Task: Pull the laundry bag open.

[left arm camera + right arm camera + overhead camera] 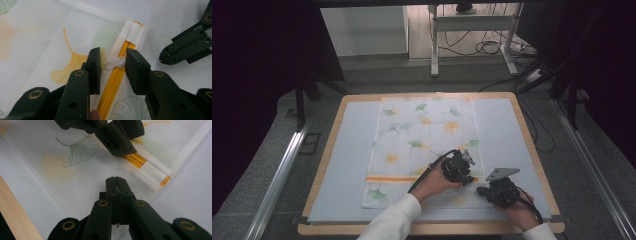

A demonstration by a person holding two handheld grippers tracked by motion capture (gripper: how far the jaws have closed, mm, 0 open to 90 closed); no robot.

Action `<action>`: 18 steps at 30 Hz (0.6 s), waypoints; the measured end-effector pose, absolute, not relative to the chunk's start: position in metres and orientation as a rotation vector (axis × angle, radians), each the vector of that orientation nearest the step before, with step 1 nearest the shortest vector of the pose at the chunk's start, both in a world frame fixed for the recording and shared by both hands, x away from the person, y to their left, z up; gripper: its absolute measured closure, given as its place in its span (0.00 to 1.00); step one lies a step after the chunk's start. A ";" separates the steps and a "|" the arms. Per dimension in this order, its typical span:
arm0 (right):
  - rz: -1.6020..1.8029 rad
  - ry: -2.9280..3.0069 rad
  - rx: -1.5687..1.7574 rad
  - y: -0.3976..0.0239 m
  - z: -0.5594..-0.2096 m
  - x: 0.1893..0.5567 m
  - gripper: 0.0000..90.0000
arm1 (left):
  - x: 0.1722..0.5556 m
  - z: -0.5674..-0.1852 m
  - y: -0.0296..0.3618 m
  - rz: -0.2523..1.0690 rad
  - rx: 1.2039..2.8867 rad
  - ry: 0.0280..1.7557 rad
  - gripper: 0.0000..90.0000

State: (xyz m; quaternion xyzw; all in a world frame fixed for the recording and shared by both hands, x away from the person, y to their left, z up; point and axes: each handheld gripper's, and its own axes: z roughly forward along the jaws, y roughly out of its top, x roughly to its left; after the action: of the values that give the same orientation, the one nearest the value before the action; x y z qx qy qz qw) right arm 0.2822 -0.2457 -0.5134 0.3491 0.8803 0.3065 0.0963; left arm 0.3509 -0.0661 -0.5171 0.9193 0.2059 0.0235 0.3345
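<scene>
bare mat (352, 150) left of pillowcase (412, 135) lies open; right gripper (486, 191) crowds left gripper (469, 177) at zipper pull (115, 64).

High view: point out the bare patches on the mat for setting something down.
Free: the mat left of the cloth, and the strip right of it. Crowded: the near right corner, where both tongs work at the zipper.

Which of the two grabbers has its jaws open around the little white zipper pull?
The left gripper. Its jaws stand apart on either side of the white zipper pull on the orange zipper; the right gripper is shut, pinching the leaf-print cloth.
</scene>
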 end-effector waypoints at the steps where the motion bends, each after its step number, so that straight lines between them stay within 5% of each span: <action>1: 0.907 2.608 1.034 -0.246 -0.513 0.282 0.99 | 0.351 -0.517 -0.066 0.062 2.399 0.536 0.76; 18: 0.910 2.609 1.032 -0.246 -0.513 0.283 0.99 | 0.351 -0.516 -0.062 0.032 2.385 0.535 0.84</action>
State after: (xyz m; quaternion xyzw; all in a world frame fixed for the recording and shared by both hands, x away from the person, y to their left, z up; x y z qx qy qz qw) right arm 0.2826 -0.2460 -0.5134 0.3483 0.8804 0.3073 0.0960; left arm 0.3508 -0.0621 -0.5156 0.9170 0.2056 0.0122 0.3417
